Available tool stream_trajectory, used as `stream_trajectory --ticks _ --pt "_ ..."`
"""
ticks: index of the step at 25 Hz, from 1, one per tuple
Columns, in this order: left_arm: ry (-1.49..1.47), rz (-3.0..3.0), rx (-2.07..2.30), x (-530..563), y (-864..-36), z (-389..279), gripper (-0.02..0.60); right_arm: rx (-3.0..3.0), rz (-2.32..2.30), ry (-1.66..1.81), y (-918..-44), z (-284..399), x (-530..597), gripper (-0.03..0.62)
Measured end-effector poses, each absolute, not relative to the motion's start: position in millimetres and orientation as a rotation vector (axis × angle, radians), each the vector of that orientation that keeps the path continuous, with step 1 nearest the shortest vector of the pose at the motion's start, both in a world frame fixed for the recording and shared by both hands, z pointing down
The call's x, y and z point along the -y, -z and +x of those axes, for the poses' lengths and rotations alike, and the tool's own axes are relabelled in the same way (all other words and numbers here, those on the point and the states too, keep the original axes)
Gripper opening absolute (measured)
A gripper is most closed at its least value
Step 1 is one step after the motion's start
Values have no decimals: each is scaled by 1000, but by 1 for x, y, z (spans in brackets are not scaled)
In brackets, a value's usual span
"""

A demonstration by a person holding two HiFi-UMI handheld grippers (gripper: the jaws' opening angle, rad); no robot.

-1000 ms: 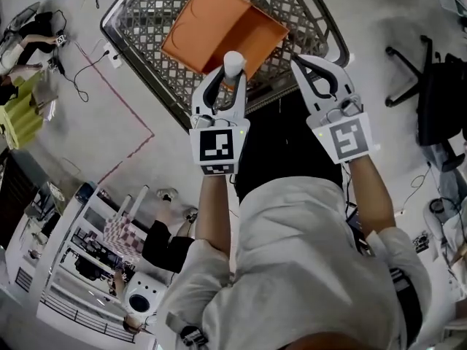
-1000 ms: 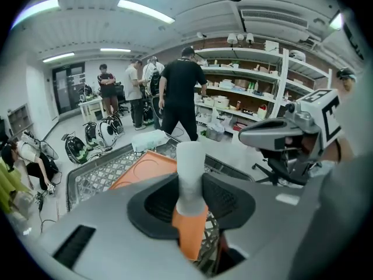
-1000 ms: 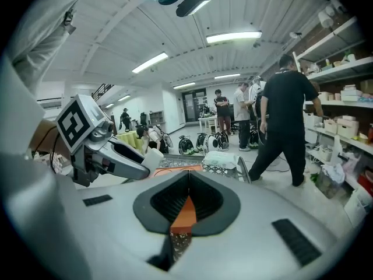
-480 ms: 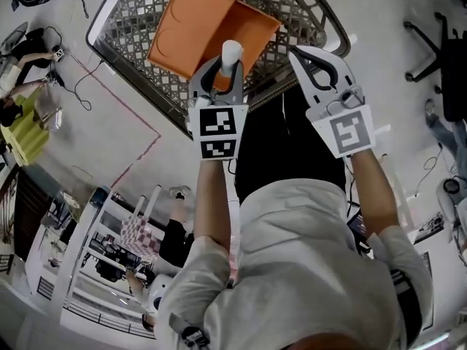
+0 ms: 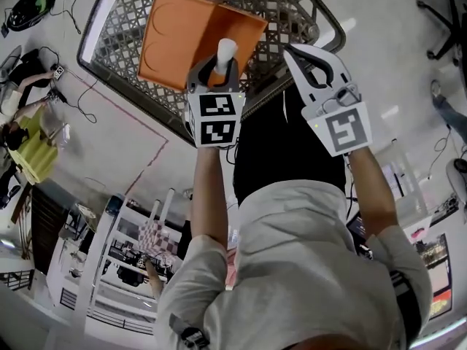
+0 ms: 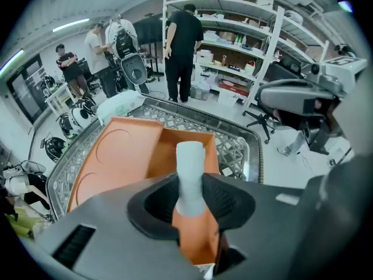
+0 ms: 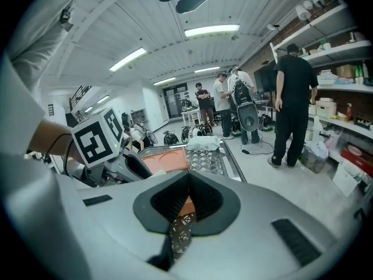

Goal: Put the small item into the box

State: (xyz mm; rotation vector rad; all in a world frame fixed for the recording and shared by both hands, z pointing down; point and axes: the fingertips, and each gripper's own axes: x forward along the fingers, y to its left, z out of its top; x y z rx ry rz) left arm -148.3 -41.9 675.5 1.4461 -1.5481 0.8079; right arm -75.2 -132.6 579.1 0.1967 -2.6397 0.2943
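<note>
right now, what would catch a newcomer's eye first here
The open orange box lying in the metal mesh basket stands out first. Near it, the left gripper grips a small white item upright; the right gripper beside it is shut and empty.

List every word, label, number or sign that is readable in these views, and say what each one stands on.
No text can be read in any view.
Left gripper cube: black-and-white square marker, no lettering.
Right gripper cube: the same kind of marker, no lettering.
White item in the left jaws: no print.
Orange box: no print.
Shelf boxes: labels too small and blurred to read.
</note>
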Motion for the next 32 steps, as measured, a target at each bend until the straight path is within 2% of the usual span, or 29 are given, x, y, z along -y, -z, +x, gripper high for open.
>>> stream_trajectory --ticks 32 --pt "-891 1472 1352 59 -728 -142 130 2571 353 -402 -615 -47 137 3"
